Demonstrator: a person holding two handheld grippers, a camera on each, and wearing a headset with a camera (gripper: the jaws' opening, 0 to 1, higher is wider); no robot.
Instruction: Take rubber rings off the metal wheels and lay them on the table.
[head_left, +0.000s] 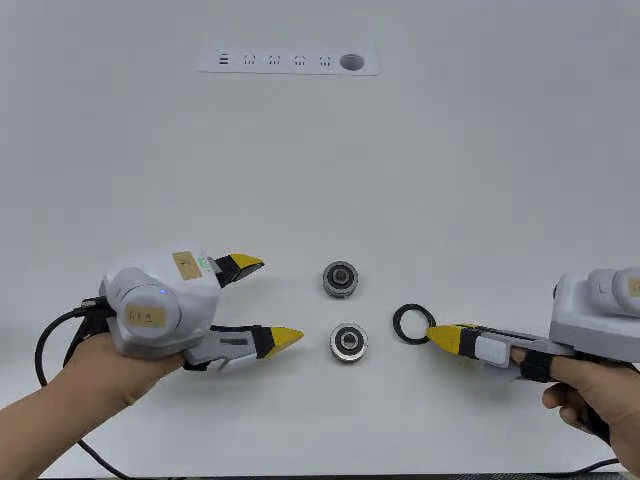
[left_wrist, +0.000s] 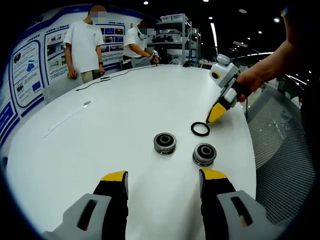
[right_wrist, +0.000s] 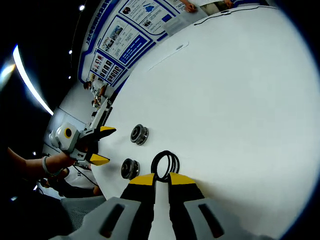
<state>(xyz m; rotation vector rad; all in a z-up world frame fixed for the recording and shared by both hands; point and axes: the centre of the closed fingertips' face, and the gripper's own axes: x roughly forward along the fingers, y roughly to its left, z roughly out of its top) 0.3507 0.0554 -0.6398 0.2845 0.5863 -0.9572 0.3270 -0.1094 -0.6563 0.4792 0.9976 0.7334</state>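
Left gripper (head_left: 265, 300), grey-bodied with yellow tips: spread wide, holding nothing, touching nothing, over the white tabletop (head_left: 450, 180) at the left. From its own camera, jaws (left_wrist: 164, 176) standing well apart and aimed at the two wheels ahead. Gripped from behind by a bare hand (head_left: 100, 375), with a black cable (head_left: 45, 345) looping off the back.

Right gripper (head_left: 445, 337), same yellow tips: drawn down to a narrow slit and nipping the near edge of the thin black rubber ring (head_left: 397, 324). Same slit in the right gripper view (right_wrist: 161, 179), with the ring's (right_wrist: 154, 164) edge caught in it. Seen from the left gripper view as a yellow point (left_wrist: 215, 115) meeting the ring (left_wrist: 193, 129) on its far side.

Ring itself: flat on the tabletop, hole facing up, just to the right of the wheels and apart from both.

Farther small grooved metal wheel (head_left: 340, 279) (left_wrist: 165, 142) (right_wrist: 138, 134) and nearer small grooved metal wheel (head_left: 349, 342) (left_wrist: 204, 153) (right_wrist: 130, 168): both lying on a flat face, bore pointing up, axis upright, groove running round the side. Apart from each other, between the two grippers, the nearer one closer to the ring.

At the far edge of the tabletop, a long white power strip (head_left: 288, 60), lying crosswise. Beyond the tabletop in the left gripper view, people standing (left_wrist: 85, 42).
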